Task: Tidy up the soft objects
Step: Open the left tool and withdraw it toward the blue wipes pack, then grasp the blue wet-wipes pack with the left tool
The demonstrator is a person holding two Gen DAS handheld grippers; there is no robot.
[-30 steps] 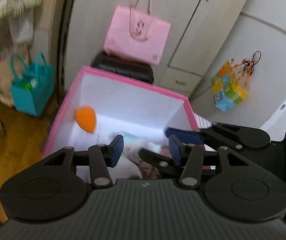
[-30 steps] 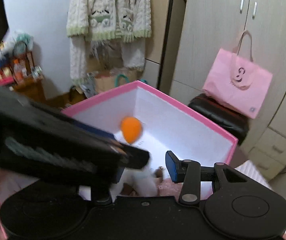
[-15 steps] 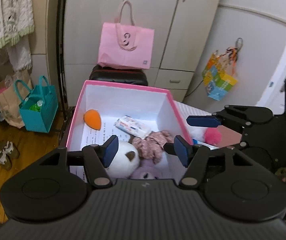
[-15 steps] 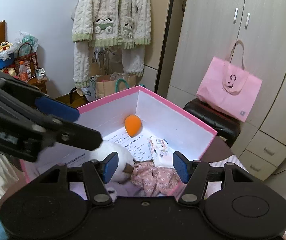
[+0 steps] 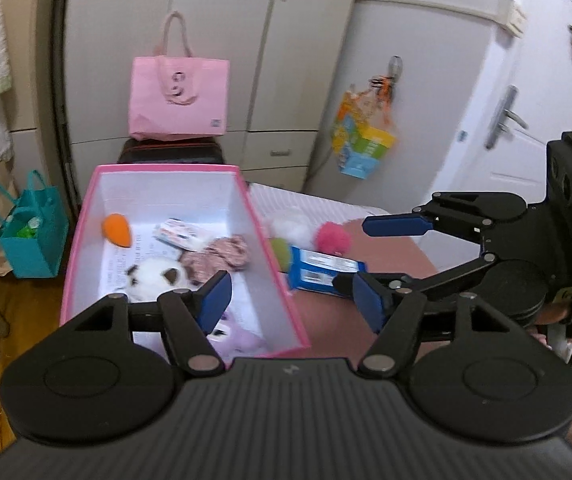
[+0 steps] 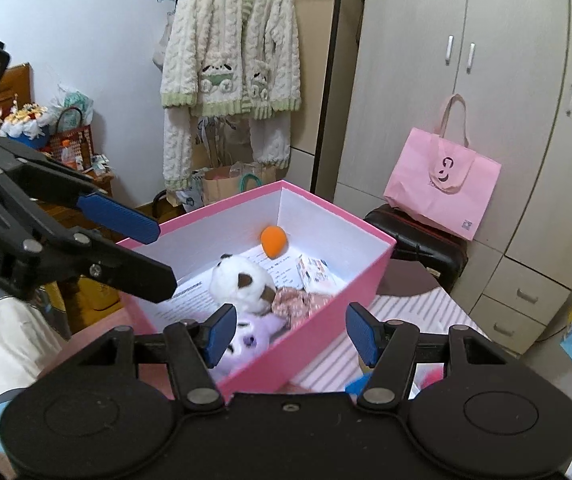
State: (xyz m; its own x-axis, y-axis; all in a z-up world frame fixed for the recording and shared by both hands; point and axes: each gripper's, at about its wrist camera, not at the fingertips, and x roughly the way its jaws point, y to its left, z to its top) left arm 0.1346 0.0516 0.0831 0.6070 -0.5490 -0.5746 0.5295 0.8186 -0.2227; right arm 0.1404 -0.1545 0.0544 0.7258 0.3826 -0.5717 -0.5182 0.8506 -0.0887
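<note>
Left gripper point(image 5: 292, 294) and right gripper point(image 6: 290, 334): jaws spread wide, nothing held. Pink box point(image 5: 274, 264) at table's left edge, containing orange sponge point(image 5: 117, 230), white plush point(image 5: 154, 276), purple plush point(image 5: 232, 338), floral cloth point(image 5: 222, 254). Beside box's right wall on table point(image 5: 398, 240): blue packet point(image 5: 318, 270), pink pompom point(image 5: 332, 236), white pompom point(image 5: 296, 228).

Left gripper point(image 5: 292, 294): matte black ribbed body, two round discs, silver pivot screws, blue rubber pads point(image 5: 216, 294).
Right gripper point(image 6: 290, 332): same black linkage arms, blue pads point(image 6: 362, 338), silver screws.
Marking: white lettering ending "bot.AI" on the left gripper's side.
</note>
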